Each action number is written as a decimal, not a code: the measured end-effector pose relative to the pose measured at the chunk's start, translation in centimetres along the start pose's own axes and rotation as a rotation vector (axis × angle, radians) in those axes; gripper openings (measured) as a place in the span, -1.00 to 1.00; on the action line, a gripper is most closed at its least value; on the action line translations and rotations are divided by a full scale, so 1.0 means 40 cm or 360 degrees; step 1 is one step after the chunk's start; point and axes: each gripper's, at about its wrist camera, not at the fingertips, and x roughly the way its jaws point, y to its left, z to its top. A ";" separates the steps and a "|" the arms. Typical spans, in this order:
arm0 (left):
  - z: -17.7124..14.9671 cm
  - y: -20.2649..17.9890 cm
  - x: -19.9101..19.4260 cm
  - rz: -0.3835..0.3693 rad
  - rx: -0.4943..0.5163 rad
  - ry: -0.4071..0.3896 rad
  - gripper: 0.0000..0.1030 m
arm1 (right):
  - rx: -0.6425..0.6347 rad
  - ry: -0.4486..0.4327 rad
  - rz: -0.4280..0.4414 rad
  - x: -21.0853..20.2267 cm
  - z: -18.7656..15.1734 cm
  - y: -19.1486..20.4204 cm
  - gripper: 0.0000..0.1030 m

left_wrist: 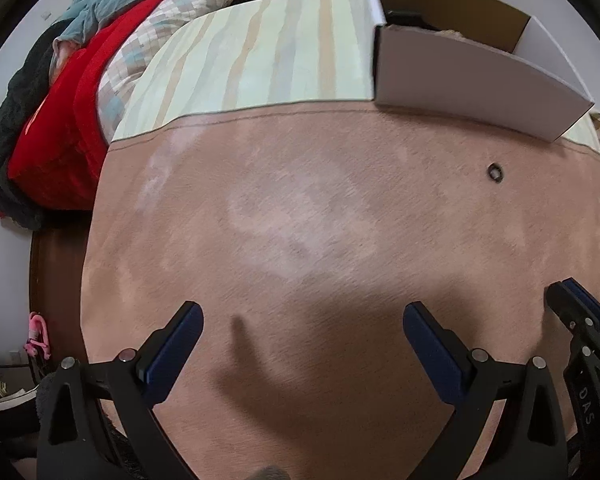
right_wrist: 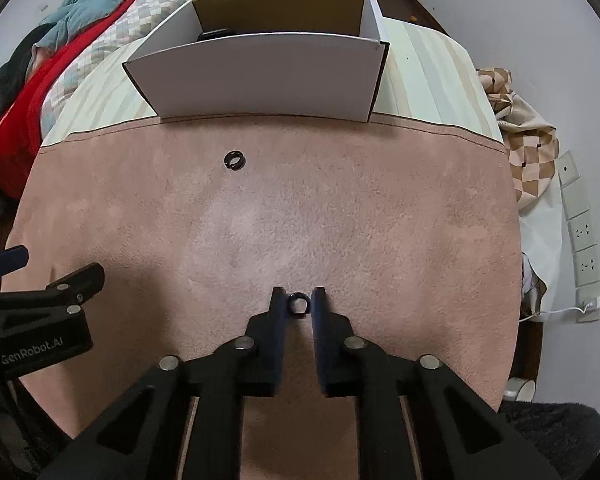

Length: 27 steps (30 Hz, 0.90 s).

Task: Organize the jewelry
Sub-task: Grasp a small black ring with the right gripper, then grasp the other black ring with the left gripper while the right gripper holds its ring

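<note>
My right gripper [right_wrist: 299, 300] points down at the pink mat [right_wrist: 340, 208], its two black fingers shut on a small black ring [right_wrist: 299, 304] held between the tips. A second black ring [right_wrist: 235, 159] lies loose on the mat farther ahead and to the left; the left wrist view shows this ring [left_wrist: 495, 172] at the right. My left gripper [left_wrist: 302, 316] hovers over bare mat with its blue-padded fingers wide open and nothing between them. An open white cardboard box [right_wrist: 260, 76] stands at the far edge of the mat, with something dark inside.
The mat lies on a striped cloth [left_wrist: 260, 48] over a bed-like surface. Bundled red, teal and checked bedding [left_wrist: 60, 112] piles up at the left. A patterned cloth [right_wrist: 528, 152] and a wall socket strip [right_wrist: 580, 232] are at the right. A dark wooden rim [left_wrist: 52, 280] borders the left.
</note>
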 end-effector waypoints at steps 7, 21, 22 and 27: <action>0.082 -0.079 -0.023 -0.0147 0.0013 -0.0082 0.97 | 0.0197 -0.0112 0.0007 -0.053 0.040 -0.109 -0.75; 0.177 -0.223 0.005 -0.0285 0.0146 -0.0101 0.32 | 0.0373 -0.0169 -0.0065 -0.049 0.105 -0.256 -0.75; 0.174 -0.227 0.005 -0.0284 0.0150 -0.0100 0.32 | 0.0381 -0.0170 -0.0067 -0.047 0.107 -0.261 -0.75; 0.168 -0.250 0.007 -0.0291 0.0157 -0.0081 -0.12 | 0.0400 -0.0167 -0.0069 -0.035 0.114 -0.272 -0.75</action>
